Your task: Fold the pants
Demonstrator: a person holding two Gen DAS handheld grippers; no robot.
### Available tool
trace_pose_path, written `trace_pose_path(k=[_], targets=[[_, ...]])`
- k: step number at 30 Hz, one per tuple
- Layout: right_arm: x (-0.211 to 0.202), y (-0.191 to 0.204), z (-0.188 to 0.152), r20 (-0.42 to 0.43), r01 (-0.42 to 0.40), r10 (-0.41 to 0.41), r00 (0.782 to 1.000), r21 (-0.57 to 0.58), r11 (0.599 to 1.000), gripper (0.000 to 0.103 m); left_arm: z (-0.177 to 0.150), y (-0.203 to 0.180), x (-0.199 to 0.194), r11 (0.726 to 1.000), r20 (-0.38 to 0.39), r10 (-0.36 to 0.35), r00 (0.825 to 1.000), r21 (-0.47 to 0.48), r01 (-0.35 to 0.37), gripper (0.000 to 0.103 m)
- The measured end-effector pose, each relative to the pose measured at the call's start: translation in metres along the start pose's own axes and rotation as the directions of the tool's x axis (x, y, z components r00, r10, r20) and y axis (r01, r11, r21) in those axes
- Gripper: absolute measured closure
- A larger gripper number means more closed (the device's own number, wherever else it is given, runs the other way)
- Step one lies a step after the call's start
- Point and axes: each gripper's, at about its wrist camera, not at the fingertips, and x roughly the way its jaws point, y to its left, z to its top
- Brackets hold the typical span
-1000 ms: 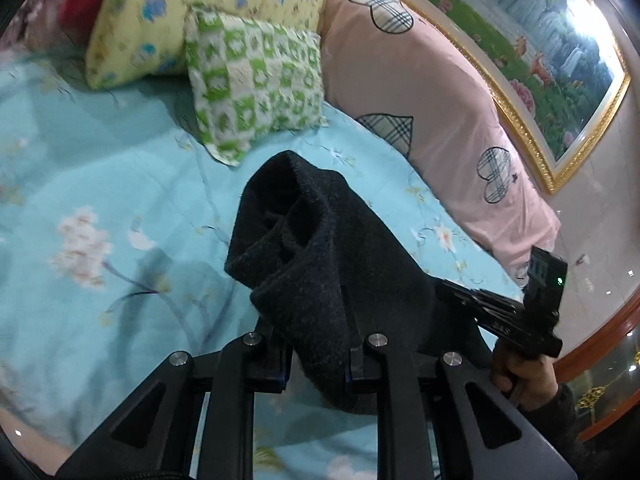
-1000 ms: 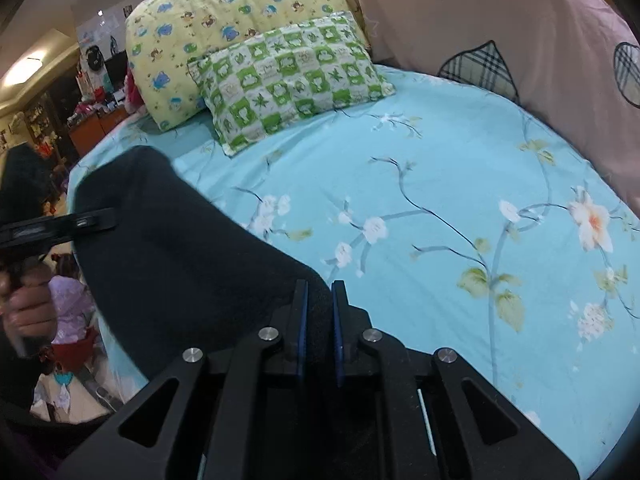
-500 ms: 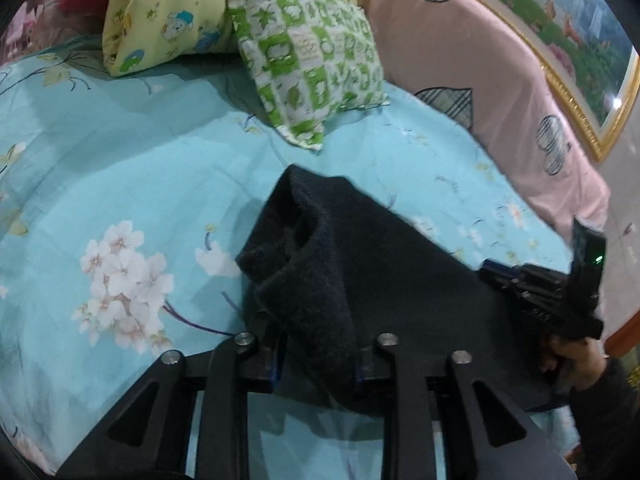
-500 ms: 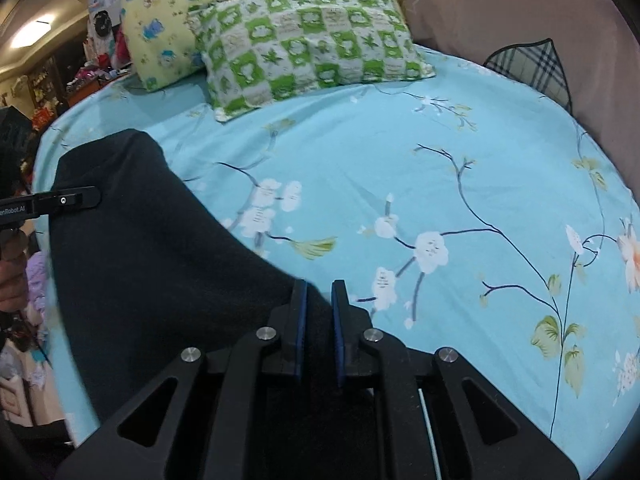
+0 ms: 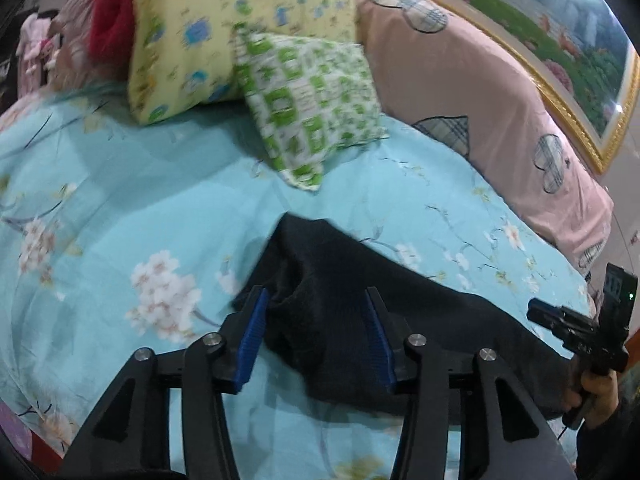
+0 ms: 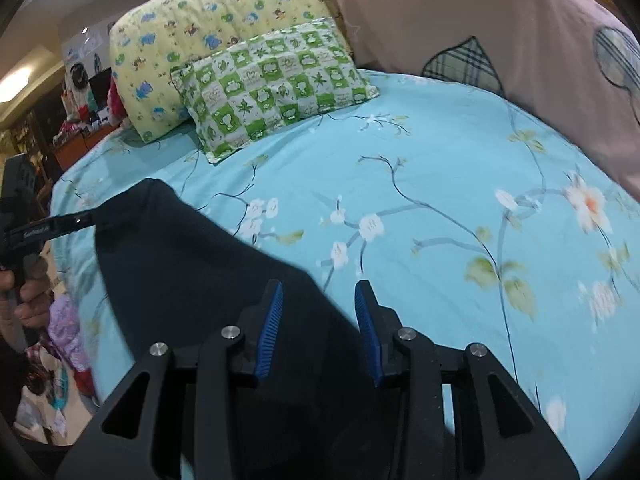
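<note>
wrist views, close over shared bed [image 5: 168, 184]

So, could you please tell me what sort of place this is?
Most likely a bedroom at home: a bed with a floral blue sheet, two pillows, and a gold-framed picture on the wall behind.

A: Is any writing showing up anywhere?
B: Only a small pale line of print on the arm of the left tongs [image 6: 52, 227], at the left edge of the right wrist view.
A: Is it reading clearly?
B: No, it is staying too blurred to make out.
</note>
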Motion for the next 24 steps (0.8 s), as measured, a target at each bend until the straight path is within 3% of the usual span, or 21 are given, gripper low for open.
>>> trace_pose_path(k=[3,13,19,24], targets=[[-0.02,-0.006,-0.017,0.006,-0.021,0.021,1.0,0.064,0.998,0.064,0.002,-0.022,0.0,0.999,-0.001,-0.023,1.0,0.038,0.023,0.053],[-0.072,-0.04,-0.084,0.006,0.039,-0.042,0.999,0.25,0.967,0.064,-0.004,-0.088,0.007,0.984,-0.044,-0.118,0.992,0.129,0.123,0.046],[-0.105,-0.049,-0.12,0.025,0.058,-0.07,0.997,0.339,0.939,0.064,-0.011,-0.135,0.013,0.96,-0.09,-0.184,0.979,0.197,0.199,0.046],[-0.135,-0.055,-0.143,0.038,0.097,-0.121,0.992,0.386,0.917,0.064,-0.028,-0.177,0.025,0.928,-0.172,-0.252,0.952,0.236,0.288,0.046]])
